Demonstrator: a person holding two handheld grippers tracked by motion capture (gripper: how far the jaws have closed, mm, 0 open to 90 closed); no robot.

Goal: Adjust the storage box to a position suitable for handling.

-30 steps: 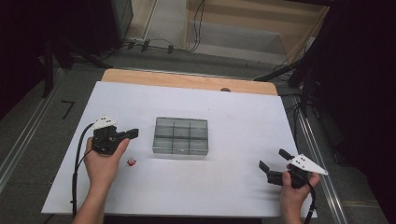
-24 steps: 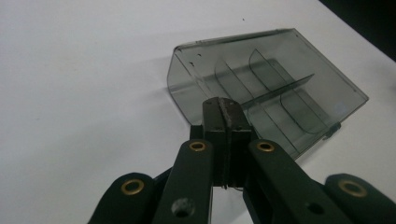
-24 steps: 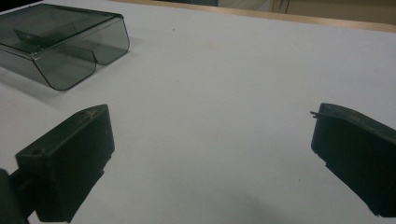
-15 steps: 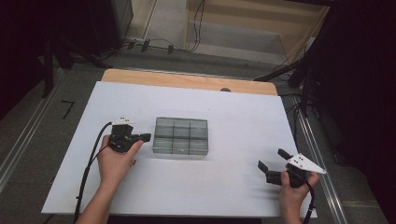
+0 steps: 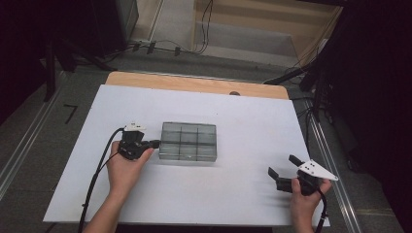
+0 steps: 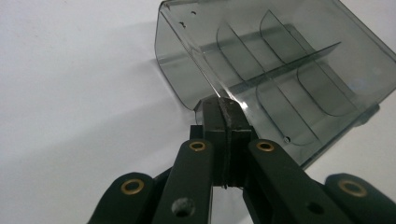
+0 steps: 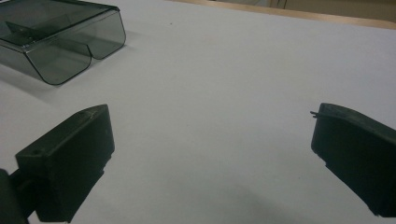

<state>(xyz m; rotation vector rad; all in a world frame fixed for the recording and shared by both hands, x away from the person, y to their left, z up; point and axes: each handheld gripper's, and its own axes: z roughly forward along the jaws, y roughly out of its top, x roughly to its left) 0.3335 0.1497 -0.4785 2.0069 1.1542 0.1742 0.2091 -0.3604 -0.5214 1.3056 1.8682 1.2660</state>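
Note:
A smoky clear box [image 5: 188, 141] with several compartments sits in the middle of the white table [image 5: 243, 116]. My left gripper [image 5: 156, 143] is at the box's left side. In the left gripper view the box [image 6: 289, 70] lies just ahead, and its thin rim runs straight into the seam of the closed jaws of my left gripper [image 6: 223, 105], so they look shut on that rim. My right gripper [image 5: 283, 166] stands open at the table's front right, well apart from the box. In the right gripper view my right gripper [image 7: 212, 135] has bare table between its jaws, and the box [image 7: 56, 32] lies far off at the upper left.
A wooden strip [image 5: 194, 85] borders the table's far edge. Cables [image 5: 94, 179] trail from the left gripper over the front left of the table. Dark stands and floor cables lie beyond the table.
My left gripper has moved right to the box's left edge and its jaws have come together there. The hand now covers a small object that lay on the table. The right gripper has barely moved.

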